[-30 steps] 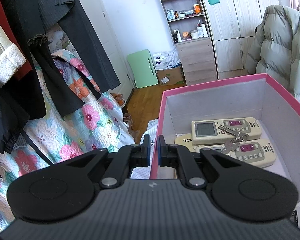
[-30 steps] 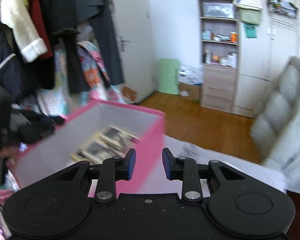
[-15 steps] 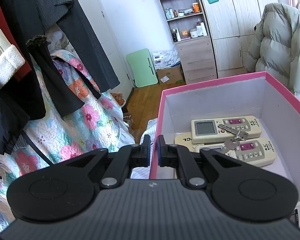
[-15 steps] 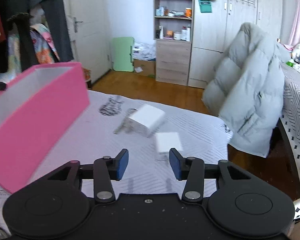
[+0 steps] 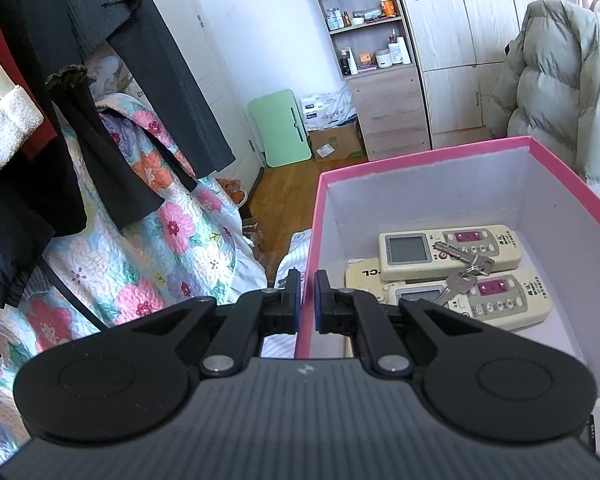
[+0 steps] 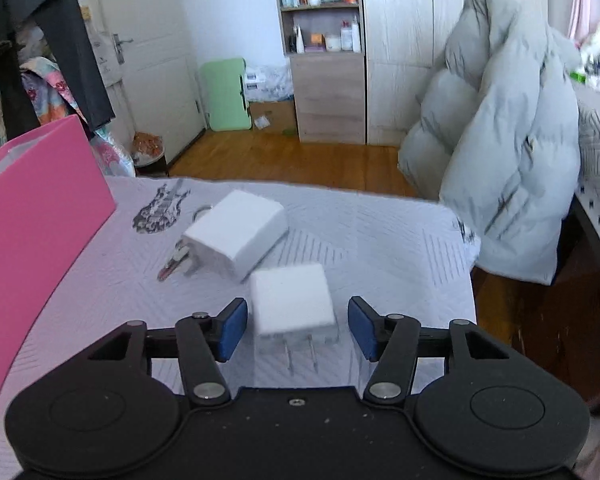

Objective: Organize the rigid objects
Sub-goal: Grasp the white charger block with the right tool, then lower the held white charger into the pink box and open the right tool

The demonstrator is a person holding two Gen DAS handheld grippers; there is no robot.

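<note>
Pink box [image 5: 420,162], wall clamped by left gripper [image 5: 307,296], holds two remotes [image 5: 448,246] and keys [image 5: 462,270]; beside it, right gripper [image 6: 297,328], jaws just opening, straddles small charger [image 6: 290,296] untouched; larger charger [image 6: 236,230] remains out.

A pink cardboard box [image 5: 420,160] stands on a white quilted bed cover [image 6: 380,240], at its left side. In the box lie 2 cream plastic remote controls [image 5: 448,250], 1 in front of the other, with 2 metal keys [image 5: 460,270] across them. To the right of the box, on the cover, a large white plug adapter [image 6: 236,234] lies behind a small white 2-pin charger [image 6: 292,298]. A metal key [image 6: 176,260] lies just left of the large adapter.
</note>
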